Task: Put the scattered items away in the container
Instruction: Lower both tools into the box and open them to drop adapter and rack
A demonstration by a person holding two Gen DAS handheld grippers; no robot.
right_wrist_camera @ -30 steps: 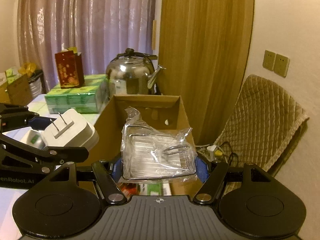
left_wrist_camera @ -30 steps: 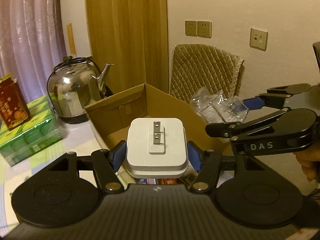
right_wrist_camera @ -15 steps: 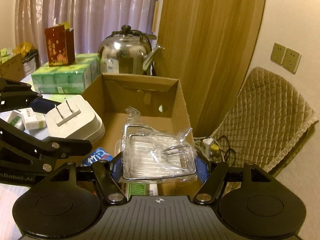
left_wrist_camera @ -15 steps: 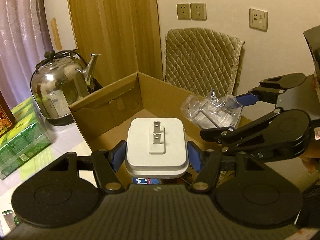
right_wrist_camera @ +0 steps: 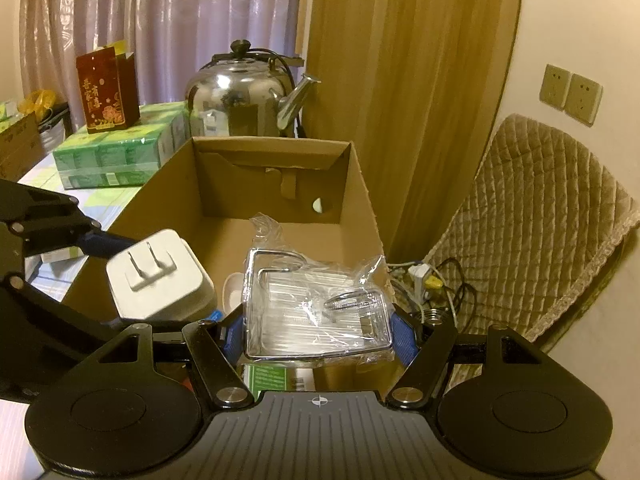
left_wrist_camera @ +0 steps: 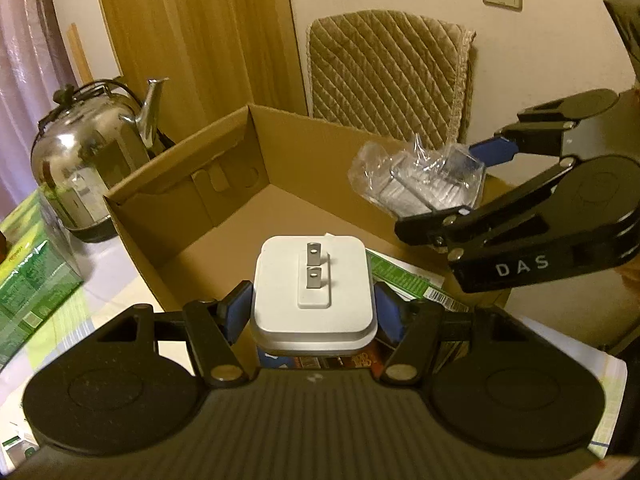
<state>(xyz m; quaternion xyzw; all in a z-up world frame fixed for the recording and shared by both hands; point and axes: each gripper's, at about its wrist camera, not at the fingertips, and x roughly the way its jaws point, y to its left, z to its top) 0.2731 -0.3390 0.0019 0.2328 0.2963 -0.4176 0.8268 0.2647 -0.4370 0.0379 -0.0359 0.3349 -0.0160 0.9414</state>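
Left tongs (left_wrist_camera: 314,312) clamp a white plug adapter (left_wrist_camera: 313,290), prongs up, over the open cardboard box (left_wrist_camera: 304,148). Right tongs (right_wrist_camera: 318,330), their arm lettered "DAS", pinch a plastic-wrapped wire rack (right_wrist_camera: 316,308) above the same box. Green printed packets (left_wrist_camera: 404,280) lie inside. A steel kettle (right_wrist_camera: 244,100) stands behind on the worktop (left_wrist_camera: 116,288).

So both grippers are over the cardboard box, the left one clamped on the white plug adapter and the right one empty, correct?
Not quite: the right gripper isn't empty. The right wrist view shows it shut on a wire rack in clear plastic wrap. The rest holds: both are over the cardboard box, and the left gripper is clamped on the white plug adapter.
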